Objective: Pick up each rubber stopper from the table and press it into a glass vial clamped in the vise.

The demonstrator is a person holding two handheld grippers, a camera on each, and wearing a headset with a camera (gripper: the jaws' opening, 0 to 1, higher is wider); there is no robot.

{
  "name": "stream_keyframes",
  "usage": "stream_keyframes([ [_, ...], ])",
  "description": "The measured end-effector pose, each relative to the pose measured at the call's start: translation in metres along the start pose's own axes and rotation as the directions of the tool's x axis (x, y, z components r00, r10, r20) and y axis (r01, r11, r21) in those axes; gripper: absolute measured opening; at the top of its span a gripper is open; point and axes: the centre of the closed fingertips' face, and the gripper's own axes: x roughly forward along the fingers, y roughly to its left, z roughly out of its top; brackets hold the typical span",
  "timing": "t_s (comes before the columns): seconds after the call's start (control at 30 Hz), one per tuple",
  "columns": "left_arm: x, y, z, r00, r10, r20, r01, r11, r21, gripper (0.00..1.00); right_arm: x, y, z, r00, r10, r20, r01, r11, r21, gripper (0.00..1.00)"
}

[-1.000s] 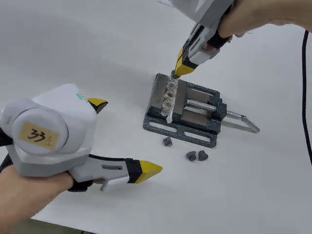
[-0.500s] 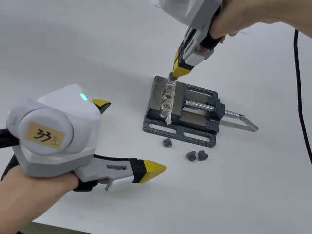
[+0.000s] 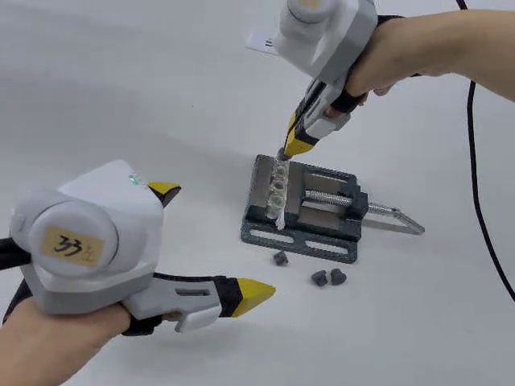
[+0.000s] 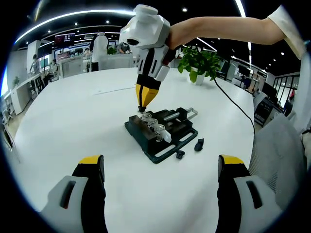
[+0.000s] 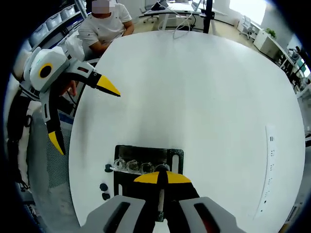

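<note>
R claw (image 3: 291,149) tips together, pointing down onto end vial (image 3: 281,167) in vise (image 3: 322,219), prob. to push, not pinch. L claw (image 3: 209,241) apart, parked clear of vise. 3 stoppers (image 3: 319,278) wait on surface (image 3: 161,96) beside vise.

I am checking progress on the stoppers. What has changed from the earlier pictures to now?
Hardly anything moved. The right tool stays shut, tips on the far vial in the vise; the picture's downward shift is the camera's. The left tool stays open and apart, and three stoppers still lie on the table.
</note>
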Motion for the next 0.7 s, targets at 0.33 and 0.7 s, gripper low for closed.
stream_keyframes([
  [0.33, -0.003, -0.003, 0.002, 1.0, 0.004, 0.003, -0.004, 1.0, 0.013, 0.97, -0.002, 0.005, -0.001, 0.9995, -0.032, -0.007, 0.031, 0.997, -0.075, 0.0],
  [0.7, -0.011, -0.001, 0.005, 0.9999, 0.014, 0.009, -0.014, 1.0, 0.022, 0.97, -0.014, 0.015, 0.001, 0.9954, -0.073, 0.063, 0.078, 0.994, -0.079, 0.24],
])
